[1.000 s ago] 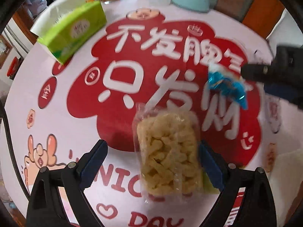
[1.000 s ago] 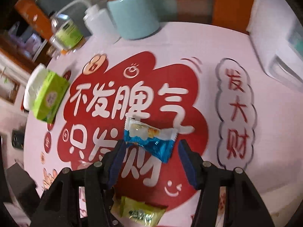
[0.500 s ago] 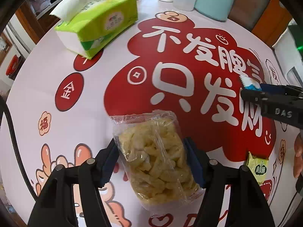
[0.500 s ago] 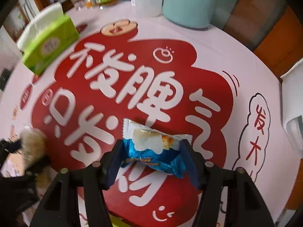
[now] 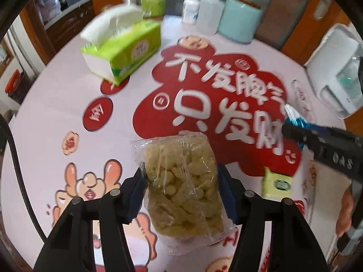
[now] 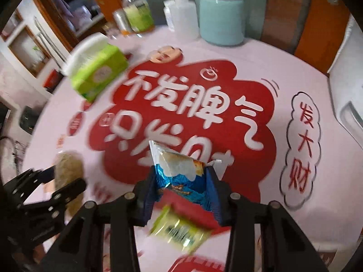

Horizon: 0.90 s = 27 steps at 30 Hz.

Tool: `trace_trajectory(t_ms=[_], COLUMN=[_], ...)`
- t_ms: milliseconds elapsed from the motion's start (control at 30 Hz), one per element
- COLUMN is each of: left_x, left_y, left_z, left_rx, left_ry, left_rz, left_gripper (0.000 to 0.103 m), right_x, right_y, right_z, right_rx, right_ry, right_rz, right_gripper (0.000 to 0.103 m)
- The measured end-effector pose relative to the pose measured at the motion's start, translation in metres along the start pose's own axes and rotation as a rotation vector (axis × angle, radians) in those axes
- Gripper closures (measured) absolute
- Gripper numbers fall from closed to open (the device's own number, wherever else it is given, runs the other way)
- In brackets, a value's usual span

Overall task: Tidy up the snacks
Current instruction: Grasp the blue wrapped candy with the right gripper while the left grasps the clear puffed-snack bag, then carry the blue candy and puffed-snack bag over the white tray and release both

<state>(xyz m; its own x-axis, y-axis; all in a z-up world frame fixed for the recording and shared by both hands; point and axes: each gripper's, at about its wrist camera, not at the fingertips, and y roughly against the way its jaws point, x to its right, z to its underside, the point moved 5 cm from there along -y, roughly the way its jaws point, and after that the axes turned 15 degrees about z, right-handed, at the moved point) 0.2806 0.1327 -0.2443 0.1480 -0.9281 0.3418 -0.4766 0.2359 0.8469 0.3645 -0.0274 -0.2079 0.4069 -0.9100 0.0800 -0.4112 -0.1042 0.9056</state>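
Note:
A clear bag of yellow puffed snacks stands up between the blue pads of my left gripper, whose jaws are closing and press its sides. It hangs just above the printed tablecloth. A blue and white snack packet is crumpled between the pads of my right gripper, whose jaws are closing on it too. From the left wrist, that right gripper shows at the right with the blue packet at its tip. A small green packet lies on the cloth below it.
A green tissue pack lies at the back left. A teal canister and white bottles stand at the far edge. A white appliance sits at the right edge. The small green packet lies near the front right.
Both sets of jaws have narrowed onto their packets, the left from wide apart. Both packets have come up off the cloth. The green packet has come into view under the right gripper.

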Motion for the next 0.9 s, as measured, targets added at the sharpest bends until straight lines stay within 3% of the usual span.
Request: trace_trajectory(t_ms=[300,467,633,900], left_x=[0.081,0.134,0.193,0.289], left_y=[0.094,0.13,0.138,0.128], left_z=[0.026,0.059,0.095,0.131], left_rx=[0.085,0.075,0.035,-0.03], left_ry=[-0.178,-0.306,-0.417,-0.595], left_rz=[0.102,0.167,0.234,0.288], left_gripper=[0.045,0.045,0.045,0.045], right_x=[0.016,0.042,0.068,0.125], right_y=[0.129,0.185,0.215,0.231], right_z=[0.068,0.13,0.19,0.261], right_rx=[0.175,0.236,0.245,0.233], right_ry=[-0.108,-0.212,-0.324,-0.494], right_rz=[-0.08,-0.089,-0.085,0.028], right_gripper=[0.062,0.062,0.061,0.06])
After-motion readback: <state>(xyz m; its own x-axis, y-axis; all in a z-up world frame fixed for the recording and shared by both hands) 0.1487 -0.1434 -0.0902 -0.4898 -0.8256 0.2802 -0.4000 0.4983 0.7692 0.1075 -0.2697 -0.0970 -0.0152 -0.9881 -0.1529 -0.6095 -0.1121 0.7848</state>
